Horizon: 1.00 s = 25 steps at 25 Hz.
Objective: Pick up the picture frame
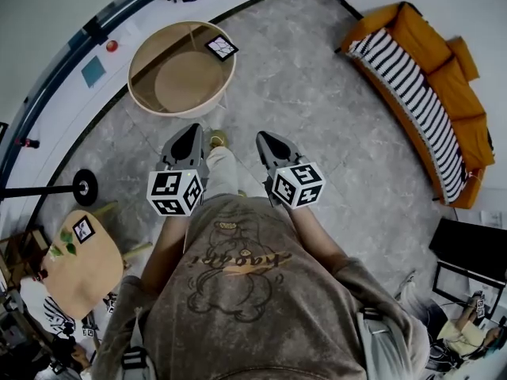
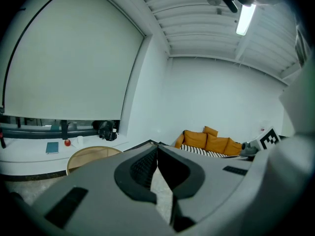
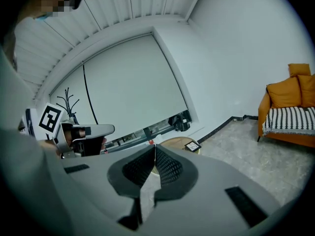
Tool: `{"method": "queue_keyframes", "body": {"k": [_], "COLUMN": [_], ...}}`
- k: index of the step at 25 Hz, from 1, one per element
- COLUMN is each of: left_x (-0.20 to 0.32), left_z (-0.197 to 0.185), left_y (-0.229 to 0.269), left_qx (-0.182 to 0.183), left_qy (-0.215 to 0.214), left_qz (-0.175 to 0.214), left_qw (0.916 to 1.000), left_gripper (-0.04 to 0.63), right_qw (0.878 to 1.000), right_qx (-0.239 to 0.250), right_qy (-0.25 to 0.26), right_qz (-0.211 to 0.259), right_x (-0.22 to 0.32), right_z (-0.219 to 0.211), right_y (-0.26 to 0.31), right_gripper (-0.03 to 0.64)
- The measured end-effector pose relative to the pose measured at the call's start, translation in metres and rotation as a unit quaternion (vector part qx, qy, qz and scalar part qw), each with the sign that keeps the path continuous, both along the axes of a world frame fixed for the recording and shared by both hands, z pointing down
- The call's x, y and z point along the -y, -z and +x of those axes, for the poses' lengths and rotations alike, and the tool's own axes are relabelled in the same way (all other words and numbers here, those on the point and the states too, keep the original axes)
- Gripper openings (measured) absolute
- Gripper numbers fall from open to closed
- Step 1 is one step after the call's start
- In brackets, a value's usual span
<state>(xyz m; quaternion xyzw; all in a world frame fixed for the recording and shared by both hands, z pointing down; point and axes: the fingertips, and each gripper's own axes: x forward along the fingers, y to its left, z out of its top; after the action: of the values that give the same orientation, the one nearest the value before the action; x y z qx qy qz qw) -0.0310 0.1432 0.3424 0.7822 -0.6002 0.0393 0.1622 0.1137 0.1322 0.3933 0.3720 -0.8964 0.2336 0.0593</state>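
- While the person stands with a gripper in each hand, a small wooden side surface (image 1: pixel 87 279) sits at the far left of the head view and carries a square marker.
- Further up, a round wooden surface (image 1: pixel 181 25) stands on the grey floor (image 1: pixel 317 109). The picture frame (image 1: pixel 222 47) lies flat at its right rim, with nothing touching it.
- The left gripper (image 1: pixel 192 129) points toward that round surface. Its fingers (image 2: pixel 142 168) are pressed together with nothing between them, and the frame lies well ahead and slightly right of their tips.
- The right gripper (image 1: pixel 264 138) is just beside it, and its fingers (image 3: pixel 170 167) are likewise closed tip to tip and empty. In the right gripper view the frame shows just right of the tips, well apart from them.
- An orange sofa (image 1: pixel 424 38) with a striped cushion (image 1: pixel 412 93) lines the right edge.
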Motion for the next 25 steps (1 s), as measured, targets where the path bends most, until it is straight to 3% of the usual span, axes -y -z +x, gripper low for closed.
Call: {"method": "queue_keyframes", "body": {"k": [10,25], "left_x": [0.052,0.184], "left_z": [-0.02,-0.052], "left_y": [-0.01,-0.018], "left_qx": [-0.009,-0.017], "left_qy": [0.007,-0.002], "left_qz": [-0.012,-0.028], "left_qw": [0.9999,0.9995], "left_gripper": [0.018,0.018], "right_qw": [1.0,1.0], "right_qx": [-0.002,-0.014], "right_qy": [0.008,-0.007], "right_qz": [-0.008,-0.025], "right_x": [0.052,0.173], "right_z": [-0.021,-0.043], "right_y": [-0.008,-0.012], "right_gripper": [0.02,0.02]}}
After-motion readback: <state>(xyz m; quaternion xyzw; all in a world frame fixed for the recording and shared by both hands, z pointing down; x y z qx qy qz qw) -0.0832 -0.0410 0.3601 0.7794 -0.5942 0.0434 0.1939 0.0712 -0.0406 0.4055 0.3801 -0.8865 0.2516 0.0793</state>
